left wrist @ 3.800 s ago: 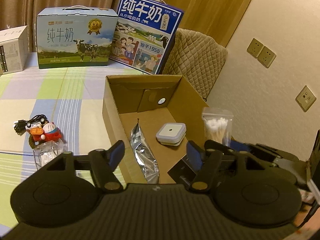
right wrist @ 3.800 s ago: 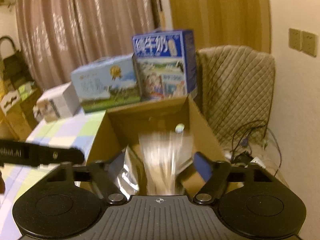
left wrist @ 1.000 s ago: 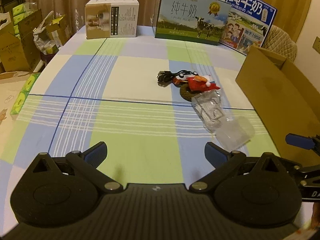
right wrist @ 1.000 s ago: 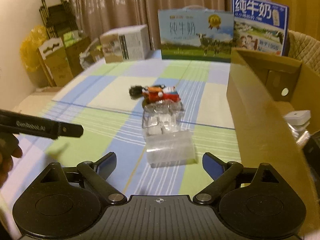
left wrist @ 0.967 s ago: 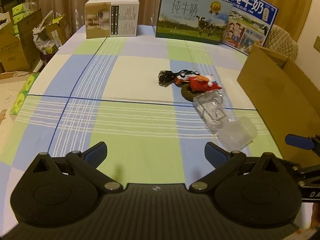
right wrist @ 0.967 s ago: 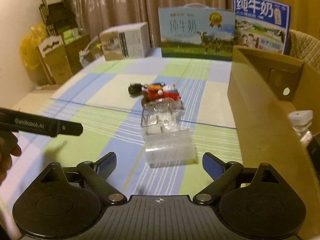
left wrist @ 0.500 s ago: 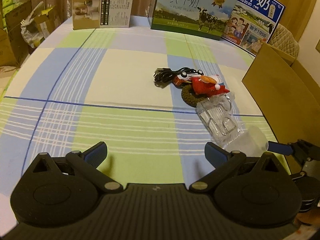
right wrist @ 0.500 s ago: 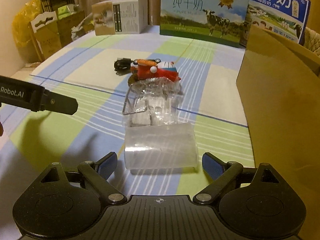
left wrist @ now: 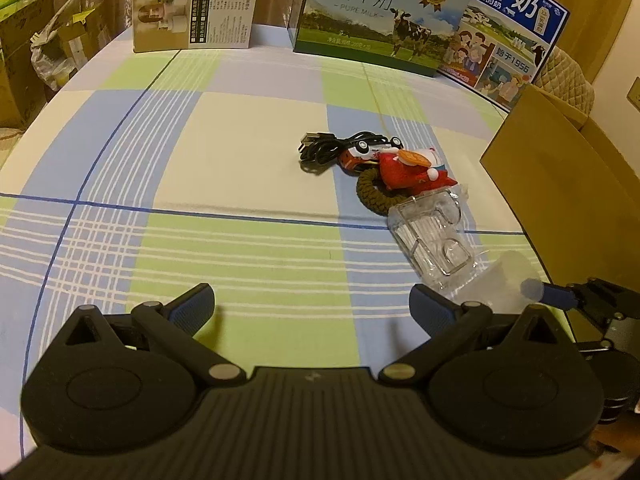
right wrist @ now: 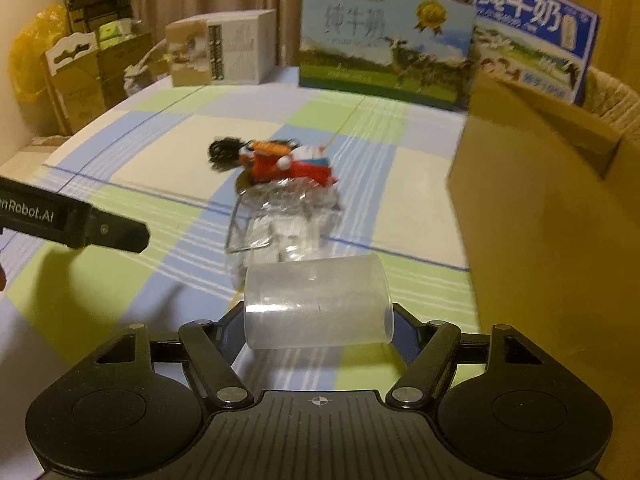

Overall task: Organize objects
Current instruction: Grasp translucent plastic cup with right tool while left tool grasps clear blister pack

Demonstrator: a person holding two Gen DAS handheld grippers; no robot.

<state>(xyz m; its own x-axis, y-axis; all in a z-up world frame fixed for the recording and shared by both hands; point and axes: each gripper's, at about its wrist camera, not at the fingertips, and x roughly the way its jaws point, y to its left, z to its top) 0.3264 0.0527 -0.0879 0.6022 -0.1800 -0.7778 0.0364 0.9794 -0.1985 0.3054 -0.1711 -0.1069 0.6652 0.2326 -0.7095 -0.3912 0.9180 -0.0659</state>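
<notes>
Frosted plastic cup (right wrist: 318,306) lying between closing right gripper (right wrist: 318,330) fingers, cardboard box (right wrist: 552,240) wall close right, left gripper (left wrist: 312,308) fingers spread, empty

The left claw (left wrist: 312,306) hangs wide open over the checked bench (left wrist: 240,168), nothing between its blue pads. Ahead right lie a black USB cable (left wrist: 324,148), a red toy (left wrist: 404,170), a clear plastic case (left wrist: 436,244) and a frosted cup (left wrist: 504,280), beside a cardboard box (left wrist: 560,184).

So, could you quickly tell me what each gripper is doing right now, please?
Left gripper: jaws open, nothing between them.
Right gripper: jaws closing around the clear plastic cup lying on its side; a firm grip cannot be told yet.
</notes>
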